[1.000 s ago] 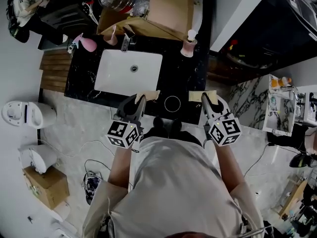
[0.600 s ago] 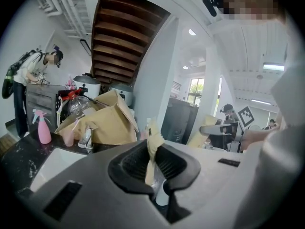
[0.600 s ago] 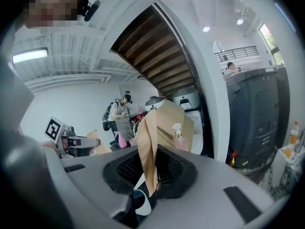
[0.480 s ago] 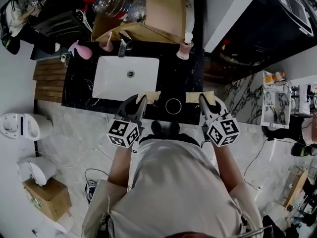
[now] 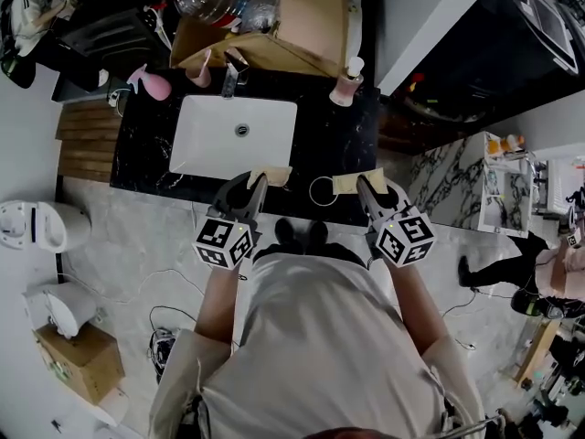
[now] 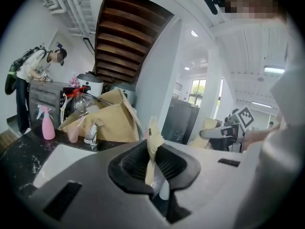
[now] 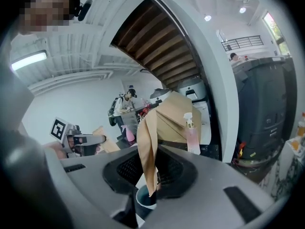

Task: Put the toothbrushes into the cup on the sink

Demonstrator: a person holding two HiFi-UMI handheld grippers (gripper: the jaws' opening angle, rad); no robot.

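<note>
A small round cup (image 5: 322, 190) stands on the black counter's front edge, between my two grippers. My left gripper (image 5: 259, 184) is shut on a toothbrush in a tan paper wrapper (image 5: 271, 176), held over the counter just in front of the white sink (image 5: 236, 135). In the left gripper view the wrapper (image 6: 152, 138) sticks up from the closed jaws. My right gripper (image 5: 364, 185) is shut on a second tan-wrapped toothbrush (image 5: 349, 183), whose end reaches the cup's right rim. In the right gripper view the wrapper (image 7: 147, 147) hangs over the cup (image 7: 144, 195).
Behind the sink stand a faucet (image 5: 235, 71), a pink spray bottle (image 5: 152, 83), a pink soap dispenser (image 5: 347, 86) and a large cardboard box (image 5: 297, 16). A person stands at the far left (image 6: 29, 75). A wall edge and dark cabinet lie to the right.
My right gripper has moved left, bringing its wrapped toothbrush from beside the cup up to the cup's rim. The left gripper has stayed in place.
</note>
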